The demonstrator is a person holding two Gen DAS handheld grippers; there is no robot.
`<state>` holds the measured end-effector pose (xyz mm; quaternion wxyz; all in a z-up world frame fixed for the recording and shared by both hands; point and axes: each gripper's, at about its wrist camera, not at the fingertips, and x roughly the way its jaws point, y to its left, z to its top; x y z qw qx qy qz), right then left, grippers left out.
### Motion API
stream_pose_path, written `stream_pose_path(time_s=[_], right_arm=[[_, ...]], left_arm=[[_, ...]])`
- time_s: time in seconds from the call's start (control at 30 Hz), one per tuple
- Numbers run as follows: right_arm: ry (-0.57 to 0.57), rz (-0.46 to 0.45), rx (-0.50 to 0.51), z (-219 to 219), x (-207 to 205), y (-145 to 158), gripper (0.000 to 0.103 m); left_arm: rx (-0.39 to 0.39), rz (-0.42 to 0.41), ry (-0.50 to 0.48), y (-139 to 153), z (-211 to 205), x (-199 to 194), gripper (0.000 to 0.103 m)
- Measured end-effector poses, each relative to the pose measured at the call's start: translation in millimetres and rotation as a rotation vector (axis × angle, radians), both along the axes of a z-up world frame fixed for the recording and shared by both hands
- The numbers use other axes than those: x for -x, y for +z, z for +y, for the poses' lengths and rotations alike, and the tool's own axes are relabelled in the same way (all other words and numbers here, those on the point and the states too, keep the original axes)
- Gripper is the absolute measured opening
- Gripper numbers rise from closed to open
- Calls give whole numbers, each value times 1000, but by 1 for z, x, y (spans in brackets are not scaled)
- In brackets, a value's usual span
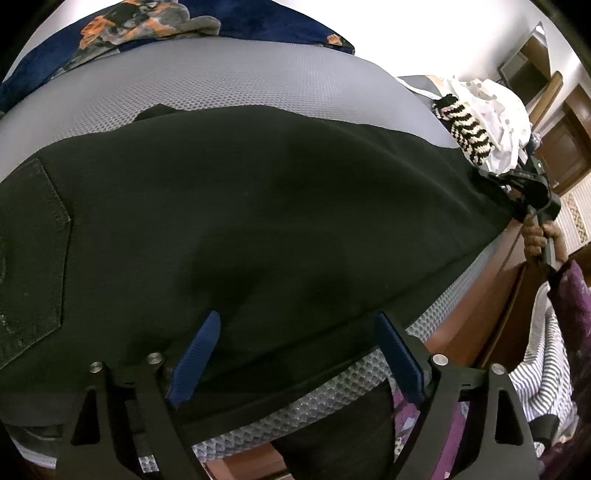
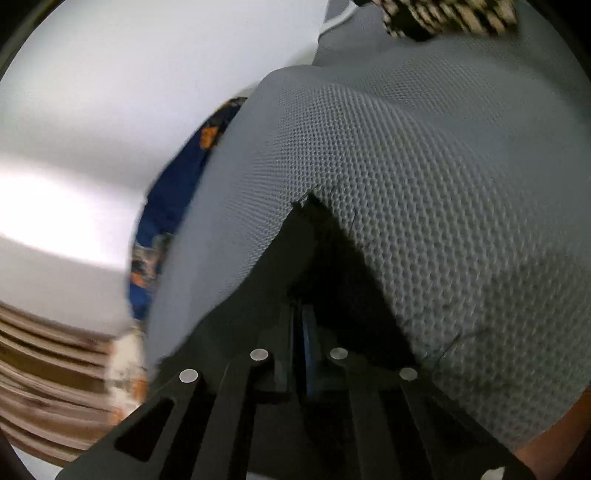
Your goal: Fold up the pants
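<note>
Black pants (image 1: 240,206) lie spread across a grey mesh mattress (image 1: 229,81), back pocket at the left. My left gripper (image 1: 295,350) is open, its blue pads over the pants' near edge, nothing between them. My right gripper (image 1: 517,192) shows in the left wrist view at the pants' far right end, a hand on its handle. In the right wrist view that gripper (image 2: 304,325) is shut on a fold of the black pants (image 2: 332,266), which rises to a point against the mattress (image 2: 443,184).
A dark blue patterned blanket (image 1: 155,26) lies at the mattress's far side. A black-and-cream striped knit (image 1: 467,129) and white clothes (image 1: 495,110) sit at the right. A wooden bed frame (image 1: 487,306) edges the mattress. Striped cloth (image 1: 543,362) hangs at the lower right.
</note>
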<state>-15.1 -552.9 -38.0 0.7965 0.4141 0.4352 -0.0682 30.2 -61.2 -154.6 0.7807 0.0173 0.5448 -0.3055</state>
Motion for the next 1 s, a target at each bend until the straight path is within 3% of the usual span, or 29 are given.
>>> stream_pose_path(time_s=[0.13,0.2,0.3,0.4,0.47,0.57,0.63,0.67,0.73,0.8,0.87,1.0], right_arm=[[-33,12,255,11,6,25,2],[-36,4,312,14,10,29,1],[-44,87,387,18,13,9,0],[-59,-24,382,14,22,9,0],[-134,-86,388,5,36,16,8],[-245,-78,335,-14,65,20,8],[-272,-147,325,-7,85,36,9],[-243,-192,302,2,93,47,9],[-87,-306,133,37,102,60,9],[5,-339,57,75,108,63,10],[107,-314,-32,117,104,54,11],[275,-255,-237,213,80,13,11]], left_arm=[[5,-2,-4,0,1,0,87],[13,-5,-3,-1,2,0,88],[15,-11,-11,-2,3,0,91],[4,-23,-27,-3,1,2,92],[0,-25,-36,-2,2,3,92],[19,-8,-41,-1,6,2,92],[38,6,-38,0,10,1,92],[52,17,-29,1,14,0,92],[91,42,-1,3,22,-2,92],[154,58,25,7,31,-2,92],[203,57,63,10,42,0,92],[231,16,114,17,57,7,92]])
